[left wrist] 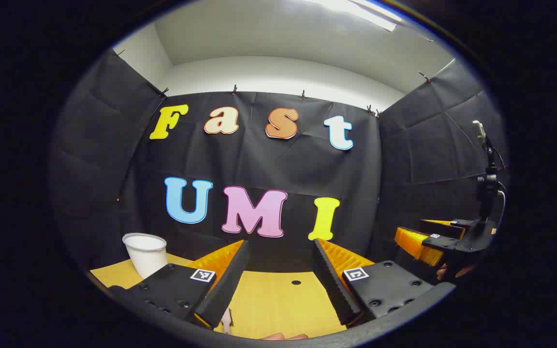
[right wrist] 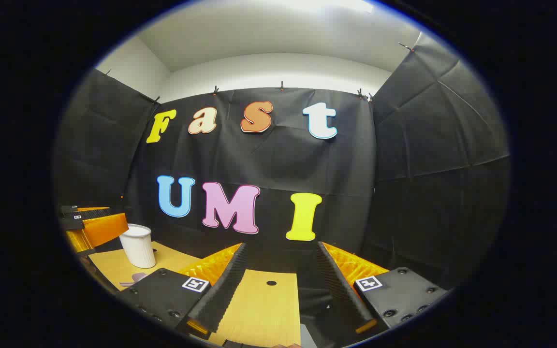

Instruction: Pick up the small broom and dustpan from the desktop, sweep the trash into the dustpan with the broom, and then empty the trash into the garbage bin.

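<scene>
Left gripper view: both grippers' ribbed fingers (left wrist: pixel 232 270) spread wide, empty, above woodgrain desktop (left wrist: pixel 278 299), ribbed white bin (left wrist: pixel 146 253).

The left gripper (left wrist: pixel 281 275) is held level, jaws spread wide with nothing between them. The right gripper (right wrist: pixel 281 278) is likewise level, spread and empty. Fingertips of the holding hand (left wrist: pixel 452 271) appear faintly beneath the right gripper.
</scene>
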A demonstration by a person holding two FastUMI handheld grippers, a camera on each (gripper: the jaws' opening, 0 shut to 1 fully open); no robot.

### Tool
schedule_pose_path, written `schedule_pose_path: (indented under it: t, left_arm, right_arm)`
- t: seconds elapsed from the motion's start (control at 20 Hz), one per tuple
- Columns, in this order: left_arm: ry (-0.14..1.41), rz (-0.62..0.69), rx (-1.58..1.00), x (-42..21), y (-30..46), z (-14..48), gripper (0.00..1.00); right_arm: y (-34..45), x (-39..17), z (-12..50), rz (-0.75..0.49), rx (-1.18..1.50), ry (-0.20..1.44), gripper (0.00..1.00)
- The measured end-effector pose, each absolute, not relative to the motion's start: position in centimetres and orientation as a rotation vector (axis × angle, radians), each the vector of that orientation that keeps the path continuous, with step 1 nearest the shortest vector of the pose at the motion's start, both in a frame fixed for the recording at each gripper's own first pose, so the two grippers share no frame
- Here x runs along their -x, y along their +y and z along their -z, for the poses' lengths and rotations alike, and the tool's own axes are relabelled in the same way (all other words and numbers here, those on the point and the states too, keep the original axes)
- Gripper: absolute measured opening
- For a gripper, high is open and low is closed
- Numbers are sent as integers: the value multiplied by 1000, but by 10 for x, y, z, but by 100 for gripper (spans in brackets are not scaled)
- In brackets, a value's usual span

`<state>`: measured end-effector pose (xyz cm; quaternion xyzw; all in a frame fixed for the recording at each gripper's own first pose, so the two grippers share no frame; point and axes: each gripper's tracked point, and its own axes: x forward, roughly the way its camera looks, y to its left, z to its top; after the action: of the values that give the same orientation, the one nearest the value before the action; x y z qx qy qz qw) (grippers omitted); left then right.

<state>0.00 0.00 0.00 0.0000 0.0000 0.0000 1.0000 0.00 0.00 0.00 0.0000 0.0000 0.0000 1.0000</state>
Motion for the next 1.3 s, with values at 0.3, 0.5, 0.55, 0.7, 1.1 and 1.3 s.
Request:
schedule_pose_path:
  t: [0.3,0.5,0.55,0.7,1.1,1.3]
  left_arm:
    - [5,-27,56,-2,10,-2,80]
    - [3,-45,54,-1,11,-5,79]
    - [-7,-56,49,0,12,-7,79]
    - [-36,-78,25,2,10,-14,79]
    - [8,-49,-39,4,-6,-2,80]
    - [6,-58,-56,5,-5,-1,79]
  right_arm:
    - [-2,1,-1,-3,-4,-6,89]
    - [-5,3,-2,-1,-3,-7,89]
    - [-5,3,-3,-2,-3,-7,89]
    - [-7,5,-3,-2,0,-4,89]
    - [-9,8,-4,-1,-5,-5,89]
    - [-8,9,-1,-4,5,-4,89]
